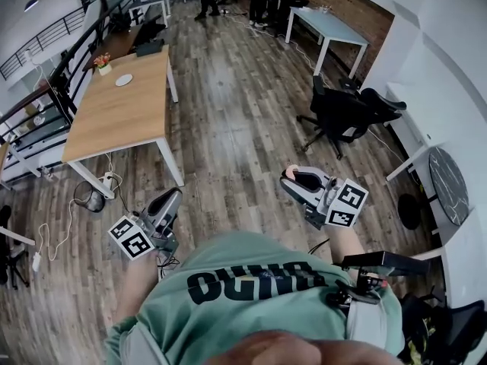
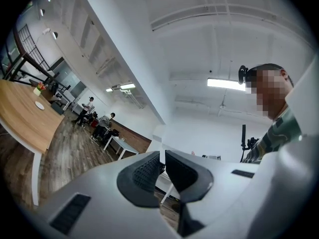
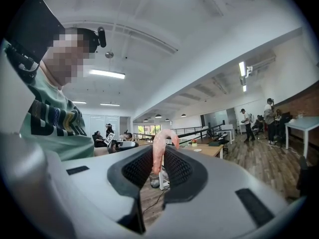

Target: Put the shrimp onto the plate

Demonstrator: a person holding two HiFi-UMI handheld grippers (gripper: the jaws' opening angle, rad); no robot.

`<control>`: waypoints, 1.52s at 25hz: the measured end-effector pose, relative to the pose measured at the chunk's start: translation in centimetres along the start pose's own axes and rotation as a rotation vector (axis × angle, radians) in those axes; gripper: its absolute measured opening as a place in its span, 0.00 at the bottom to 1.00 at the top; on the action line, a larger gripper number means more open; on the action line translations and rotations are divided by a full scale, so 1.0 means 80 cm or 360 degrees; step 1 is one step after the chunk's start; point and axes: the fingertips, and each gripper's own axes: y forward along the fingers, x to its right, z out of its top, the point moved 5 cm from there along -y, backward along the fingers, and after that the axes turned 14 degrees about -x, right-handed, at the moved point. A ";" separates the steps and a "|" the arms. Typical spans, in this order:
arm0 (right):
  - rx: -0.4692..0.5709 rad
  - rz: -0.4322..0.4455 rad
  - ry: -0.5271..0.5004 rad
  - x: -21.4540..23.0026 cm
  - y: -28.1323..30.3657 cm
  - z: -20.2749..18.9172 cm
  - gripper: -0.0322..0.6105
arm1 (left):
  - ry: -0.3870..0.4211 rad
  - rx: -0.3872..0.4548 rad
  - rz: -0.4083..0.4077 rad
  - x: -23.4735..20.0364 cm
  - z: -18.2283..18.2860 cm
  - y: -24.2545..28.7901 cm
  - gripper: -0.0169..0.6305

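Note:
A pink curled shrimp [image 3: 159,147] is pinched between the black pads of my right gripper [image 3: 158,158], its tail arching above the jaws. In the head view the shrimp [image 1: 291,171] shows at the tip of the right gripper [image 1: 295,176], held in the air over the wooden floor in front of the person's green shirt. A small white plate [image 1: 124,80] lies far off on the long wooden table [image 1: 114,116]; the plate [image 3: 198,150] is also small in the right gripper view. My left gripper [image 1: 173,198] hangs low at the left, jaws together with nothing between them [image 2: 162,157].
Black office chairs [image 1: 346,112] stand on the floor at right. A white table [image 1: 331,29] and several people are at the far end. A kettle [image 1: 90,196] and cables lie by the wooden table's leg. A flower pot [image 1: 103,63] sits near the plate.

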 end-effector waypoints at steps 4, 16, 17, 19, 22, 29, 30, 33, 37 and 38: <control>-0.0005 0.0044 0.0027 0.008 -0.005 -0.013 0.15 | -0.0054 -0.0070 -0.0028 0.004 -0.014 0.027 0.08; -0.0019 0.0275 0.0022 0.033 0.036 -0.032 0.15 | -0.0106 -0.0113 0.0118 0.010 -0.021 0.023 0.08; -0.0017 0.0298 0.0018 0.033 0.045 -0.030 0.15 | -0.0108 -0.0106 0.0135 0.008 -0.020 0.018 0.08; -0.0019 0.0341 0.0000 0.029 0.066 -0.023 0.15 | -0.0107 -0.0083 0.0161 0.001 -0.017 0.001 0.08; -0.0030 0.0373 -0.0031 0.011 0.106 -0.009 0.15 | -0.0100 -0.0039 0.0191 -0.016 -0.007 -0.042 0.08; 0.0008 0.0402 -0.0070 -0.060 0.242 0.050 0.15 | -0.0058 0.0091 0.0223 -0.085 0.028 -0.191 0.08; 0.0017 0.0408 -0.0075 -0.071 0.262 0.058 0.15 | -0.0048 0.0104 0.0233 -0.097 0.034 -0.215 0.09; 0.0047 0.0387 -0.0083 -0.096 0.314 0.083 0.15 | -0.0012 0.0128 0.0250 -0.130 0.053 -0.274 0.08; 0.0069 0.0375 -0.0084 -0.128 0.371 0.110 0.15 | 0.0006 0.0136 0.0252 -0.160 0.071 -0.335 0.08; 0.0064 0.0372 -0.0087 -0.136 0.385 0.114 0.15 | 0.0011 0.0136 0.0252 -0.166 0.074 -0.349 0.08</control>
